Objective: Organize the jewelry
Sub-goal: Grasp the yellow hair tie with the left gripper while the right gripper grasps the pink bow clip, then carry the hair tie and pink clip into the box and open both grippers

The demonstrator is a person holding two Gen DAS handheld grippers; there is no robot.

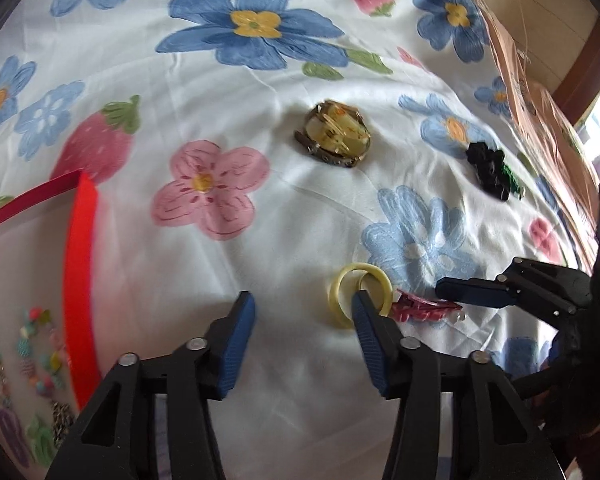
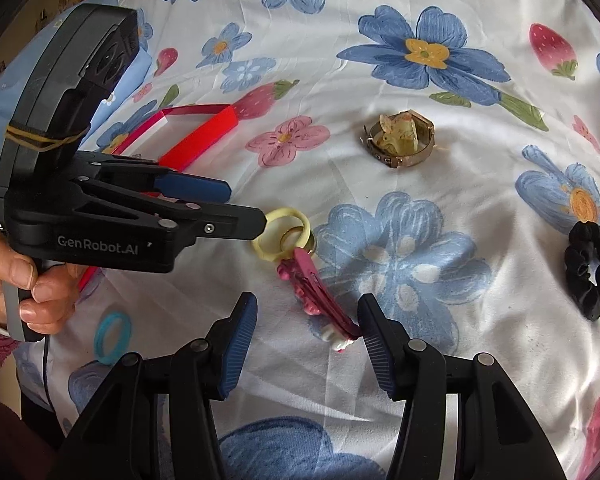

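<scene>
A pale yellow ring point(image 1: 342, 298) point(image 2: 274, 238) lies on the flowered cloth with a pink hair clip point(image 1: 420, 307) point(image 2: 314, 294) beside it. My left gripper point(image 1: 304, 312) point(image 2: 246, 208) is open, its right fingertip point(image 1: 364, 308) at the ring. My right gripper point(image 2: 308, 314) point(image 1: 448, 290) is open, its right finger touching the clip's near end. A gold watch point(image 1: 336, 136) point(image 2: 402, 140) with a yellowish clip inside lies farther off. A red-rimmed tray point(image 1: 78, 280) point(image 2: 196, 136) at the left holds several small colourful pieces point(image 1: 36, 340).
A black scrunchie point(image 1: 488, 170) point(image 2: 588, 270) with a green one behind it lies at the right. A teal ring point(image 2: 112, 338) lies near the person's hand point(image 2: 32, 284). A cardboard box point(image 1: 540, 92) borders the cloth at the far right.
</scene>
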